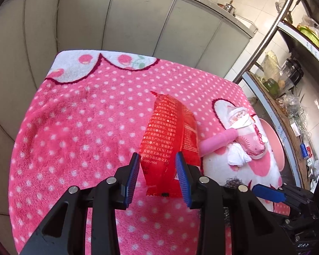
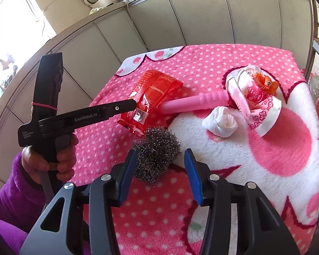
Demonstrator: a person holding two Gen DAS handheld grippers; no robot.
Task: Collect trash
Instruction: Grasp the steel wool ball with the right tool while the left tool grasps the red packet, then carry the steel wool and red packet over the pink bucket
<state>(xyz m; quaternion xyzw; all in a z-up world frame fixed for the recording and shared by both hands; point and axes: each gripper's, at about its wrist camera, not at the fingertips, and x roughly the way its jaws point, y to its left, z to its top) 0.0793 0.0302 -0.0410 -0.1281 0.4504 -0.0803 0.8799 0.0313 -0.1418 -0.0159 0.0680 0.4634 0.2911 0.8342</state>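
A red snack wrapper lies on the pink dotted blanket. My left gripper is open with its blue pads either side of the wrapper's near end; it also shows in the right wrist view at the wrapper. My right gripper is open around a steel-wool scourer, its left pad against it. A crumpled white tissue, a pink handle and crumpled pink-white paper wrappers lie to the right.
Grey cabinet fronts stand behind the table. A metal shelf rack with clutter stands at the right. A pink plate lies at the blanket's right edge. The blanket drops off at its edges.
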